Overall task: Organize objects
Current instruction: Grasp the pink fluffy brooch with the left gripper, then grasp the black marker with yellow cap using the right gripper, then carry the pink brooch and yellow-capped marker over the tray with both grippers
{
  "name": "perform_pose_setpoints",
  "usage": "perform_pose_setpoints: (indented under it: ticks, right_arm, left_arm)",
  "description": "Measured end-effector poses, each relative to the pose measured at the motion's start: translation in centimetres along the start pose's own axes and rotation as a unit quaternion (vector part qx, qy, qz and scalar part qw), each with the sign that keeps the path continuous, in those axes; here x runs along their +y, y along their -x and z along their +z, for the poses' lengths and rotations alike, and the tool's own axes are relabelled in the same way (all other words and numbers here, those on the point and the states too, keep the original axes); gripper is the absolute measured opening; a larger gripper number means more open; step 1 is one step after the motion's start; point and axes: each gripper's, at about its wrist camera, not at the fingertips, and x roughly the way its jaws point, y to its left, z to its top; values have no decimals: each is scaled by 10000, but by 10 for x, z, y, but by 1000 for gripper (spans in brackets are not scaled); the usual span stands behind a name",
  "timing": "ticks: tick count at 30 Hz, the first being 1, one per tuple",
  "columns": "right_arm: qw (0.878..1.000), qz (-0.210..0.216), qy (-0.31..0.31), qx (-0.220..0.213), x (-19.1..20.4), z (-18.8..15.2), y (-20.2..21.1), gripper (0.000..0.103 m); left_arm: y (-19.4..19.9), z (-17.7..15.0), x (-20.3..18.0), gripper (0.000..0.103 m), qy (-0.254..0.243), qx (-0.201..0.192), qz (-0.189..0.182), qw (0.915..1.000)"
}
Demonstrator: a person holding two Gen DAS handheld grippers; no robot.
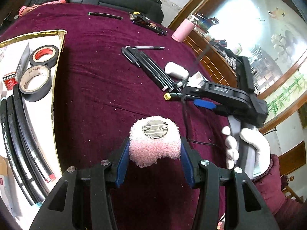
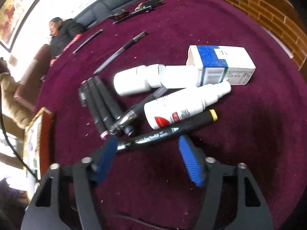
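My left gripper is shut on a fluffy pink brooch with a round metal pin back, held above the maroon cloth. My right gripper is open, its blue pads on either side of a black marker with a yellow cap that lies on the cloth. It also shows in the left wrist view at the marker's yellow end. Behind lie a bunch of black markers, white bottles and a white and blue carton.
A gold-edged white tray at the left holds two tape rolls and several black markers. A clear pen, a pink cup and dark clutter lie farther back. A person sits beyond the table.
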Motion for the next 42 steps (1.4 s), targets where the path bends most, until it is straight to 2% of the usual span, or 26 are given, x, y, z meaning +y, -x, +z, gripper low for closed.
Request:
perform_pose_setpoints:
  ticks: [7,9,10,11,13,15,18,21,24,30,35,42]
  right_arm:
    - [9957,-867,-168,-294,17,4,-4,62]
    - [9951,-903,-99,-379,22,4,-6,62]
    - [9951,-926,-11,-354,25,3,-7,59]
    - [9928,-1136,174,-336,29,1,-9,50]
    - [9897,-1305,467,-368,34,-3,-9,41]
    - [9909,-1202,466,-376,26,-4,-4,27]
    - [9950,-886,326,-337,12,-5,3,17]
    - [9966,-707,299,-285,2,-10,10,12]
    - [9985,-427,227,-245,-3,-18,14,12]
    - [9982,470,120,-349,-2,-37,36,13]
    - [9906,1111,498,-630,33,-46,61,13]
    - [9764,1389,1483,-737,114,-45,59,13]
  left_arm:
    - [2,-4,2,43,10,-60,-173,9998]
    - [4,-5,3,43,21,-94,-240,9997]
    - [5,-6,3,43,19,-104,-255,9996]
    - [6,-7,2,43,13,-117,-277,9995]
    - [9,-9,2,43,-37,-143,-308,9994]
    - [12,-11,2,43,-46,-196,-329,9993]
    - [15,-11,2,43,-38,-260,-368,9990]
    - [22,-13,3,43,-29,-333,-342,9989]
    - [28,-15,5,43,3,-398,-270,9988]
    - [46,-24,17,43,181,-555,-95,9983]
    - [74,-31,34,43,329,-799,87,9962]
    - [128,-29,83,43,684,-1333,684,9863]
